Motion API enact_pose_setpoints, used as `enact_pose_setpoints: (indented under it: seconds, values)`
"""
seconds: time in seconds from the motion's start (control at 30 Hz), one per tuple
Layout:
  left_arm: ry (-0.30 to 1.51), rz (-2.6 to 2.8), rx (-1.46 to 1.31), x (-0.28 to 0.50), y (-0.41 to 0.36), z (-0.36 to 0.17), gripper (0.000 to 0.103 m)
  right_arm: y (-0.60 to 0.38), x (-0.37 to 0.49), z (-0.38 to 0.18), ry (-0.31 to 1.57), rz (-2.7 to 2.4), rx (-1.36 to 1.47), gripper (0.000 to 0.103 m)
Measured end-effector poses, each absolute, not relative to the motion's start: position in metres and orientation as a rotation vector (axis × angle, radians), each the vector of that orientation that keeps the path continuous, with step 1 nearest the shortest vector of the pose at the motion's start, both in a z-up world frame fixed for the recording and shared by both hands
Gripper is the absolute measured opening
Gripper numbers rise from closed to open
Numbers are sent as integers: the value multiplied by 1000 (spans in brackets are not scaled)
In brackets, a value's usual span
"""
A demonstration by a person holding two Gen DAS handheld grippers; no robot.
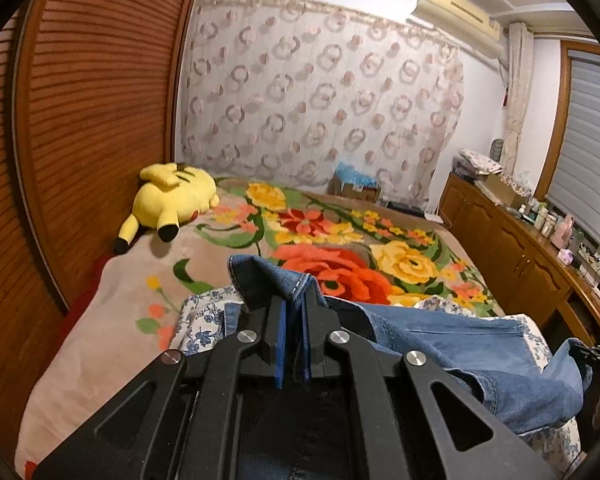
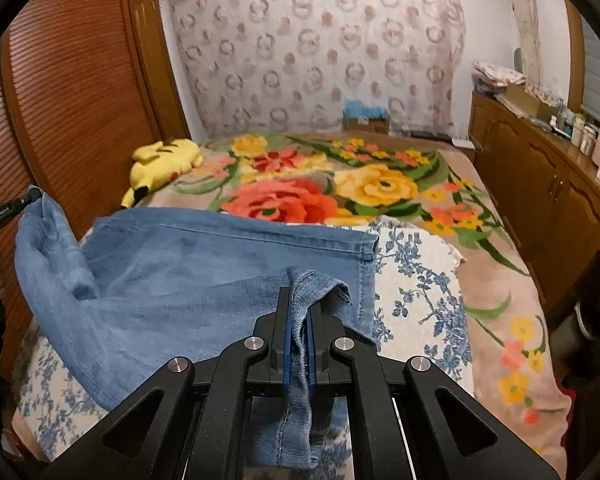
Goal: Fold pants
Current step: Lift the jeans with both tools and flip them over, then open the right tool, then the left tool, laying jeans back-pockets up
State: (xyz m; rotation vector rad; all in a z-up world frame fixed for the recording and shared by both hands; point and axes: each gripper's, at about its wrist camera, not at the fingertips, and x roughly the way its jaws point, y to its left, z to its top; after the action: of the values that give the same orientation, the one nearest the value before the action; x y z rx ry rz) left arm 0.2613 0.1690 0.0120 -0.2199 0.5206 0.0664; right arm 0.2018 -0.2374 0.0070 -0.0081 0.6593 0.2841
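Jeans: one pair of blue denim pants [image 2: 188,264] lay on a blue-flowered cloth [image 2: 420,280] at the near end of the bed, one leg flat, the other lifted.
Handling: soft and limp, probably moderately heavy — it sagged between the two grips; hems and seams looked the firmest places to take hold.
Left gripper [image 1: 294,320]: pressed together on a fold of denim near a stitched edge.
Right gripper [image 2: 300,312]: pinching a frayed hem corner, the cloth hanging down between the blue pads [image 2: 287,344].
Count: two grippers, one pair of jeans, one floral blanket [image 2: 380,188], one yellow plush toy [image 1: 172,196] — far left.
Risk: the thin hem could likely slip if tugged sideways.
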Motion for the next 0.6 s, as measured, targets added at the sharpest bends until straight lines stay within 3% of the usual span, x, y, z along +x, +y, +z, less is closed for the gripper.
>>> enact_pose_setpoints:
  seconds: [0.23,0.33,0.43,0.6]
  values:
    - [569,66,-225,281,171,-6,7,-229,219,10,708,265,-10,5]
    - [579,66,-225,286,172,-10,7,-225,225,12,711,237,-26,16]
    - [579,66,-224,286,171,-10,7,-223,225,17,692,206,-36,40]
    - [595,78,-218,293,172,-13,7,-219,212,19,665,245,-44,42]
